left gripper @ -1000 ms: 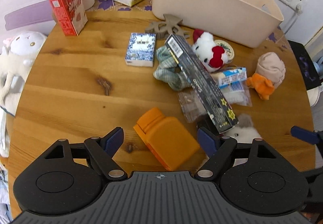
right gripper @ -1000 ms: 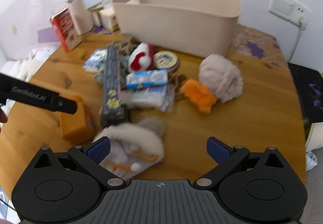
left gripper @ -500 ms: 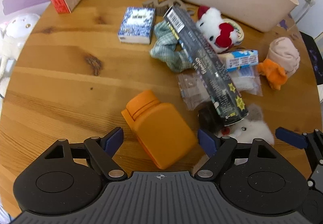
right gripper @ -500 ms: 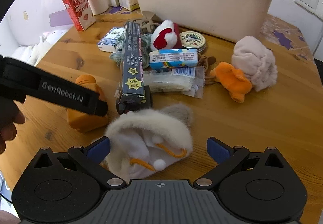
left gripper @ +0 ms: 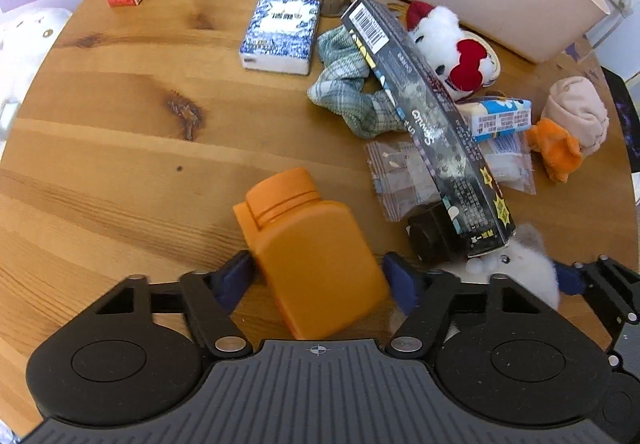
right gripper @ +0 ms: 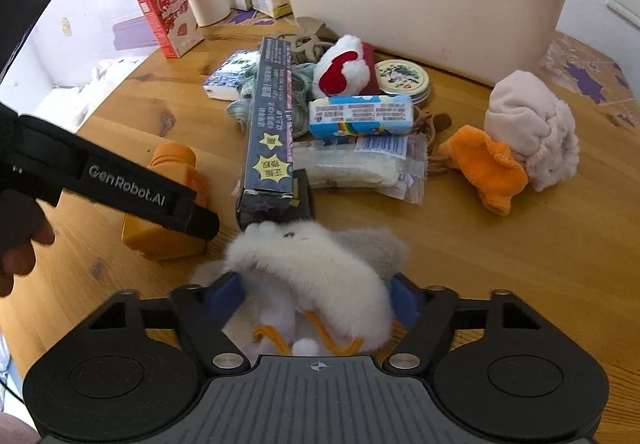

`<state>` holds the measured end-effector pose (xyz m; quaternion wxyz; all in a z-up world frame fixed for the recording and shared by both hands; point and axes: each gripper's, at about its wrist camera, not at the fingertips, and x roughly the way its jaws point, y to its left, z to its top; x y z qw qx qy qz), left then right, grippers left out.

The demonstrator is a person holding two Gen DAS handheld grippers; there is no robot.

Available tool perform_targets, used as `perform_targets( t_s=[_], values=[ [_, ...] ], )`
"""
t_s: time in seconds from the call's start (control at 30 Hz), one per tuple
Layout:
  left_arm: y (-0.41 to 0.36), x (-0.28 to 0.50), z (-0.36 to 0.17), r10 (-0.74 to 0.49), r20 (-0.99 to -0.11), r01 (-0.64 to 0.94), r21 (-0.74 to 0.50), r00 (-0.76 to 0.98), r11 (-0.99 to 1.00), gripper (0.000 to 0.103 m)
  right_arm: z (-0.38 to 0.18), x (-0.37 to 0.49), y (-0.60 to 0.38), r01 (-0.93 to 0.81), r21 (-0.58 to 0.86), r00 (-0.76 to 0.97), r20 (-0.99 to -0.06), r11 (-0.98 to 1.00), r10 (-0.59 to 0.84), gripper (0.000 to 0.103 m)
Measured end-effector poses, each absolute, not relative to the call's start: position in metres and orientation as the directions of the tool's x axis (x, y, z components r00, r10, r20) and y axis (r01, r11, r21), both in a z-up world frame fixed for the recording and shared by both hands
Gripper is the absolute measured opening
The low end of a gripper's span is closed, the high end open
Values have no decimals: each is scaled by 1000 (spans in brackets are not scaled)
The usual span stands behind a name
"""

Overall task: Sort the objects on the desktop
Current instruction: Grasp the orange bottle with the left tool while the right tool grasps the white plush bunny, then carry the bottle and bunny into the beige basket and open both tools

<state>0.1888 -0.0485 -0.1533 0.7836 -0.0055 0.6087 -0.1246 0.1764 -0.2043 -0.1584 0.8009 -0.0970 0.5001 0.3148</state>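
desktop objects (left gripper: 436, 131) cluttering round wooden table (left gripper: 120, 131)

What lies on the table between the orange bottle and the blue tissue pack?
Nothing: in the left wrist view, only bare wood separates the orange bottle from the blue tissue pack.

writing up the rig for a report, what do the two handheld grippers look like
Both match: the left gripper and right gripper each have a ribbed dark grey base with a small crosshair mark, two round black matte housings, black linkage arms with silver pivot pins, and blue pads on the fingertips. Seen from the right wrist view, the left gripper's side carries white "GenRobot.AI" lettering. No cables show.
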Motion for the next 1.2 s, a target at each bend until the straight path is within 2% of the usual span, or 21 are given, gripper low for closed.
perform_targets(
  t_s=[0.13, 0.33, 0.63, 1.2],
  values=[
    [-50, 191, -152, -205, -953, 183, -165, 224, 969, 66, -158, 176, -204, -611, 153, 295, -867, 777, 403, 57],
    [-46, 191, -148, -218, -947, 178, -179, 234, 968, 61, -156, 175, -207, -616, 138, 295, -873, 776, 389, 20],
    [-34, 170, -146, -225, -938, 203, -174, 262, 964, 57, -146, 163, -221, -577, 122, 347, -858, 807, 378, 17],
    [-10, 151, -129, -266, -910, 240, -193, 319, 951, 55, -117, 140, -250, -439, 127, 469, -812, 889, 348, 17]
  ],
)
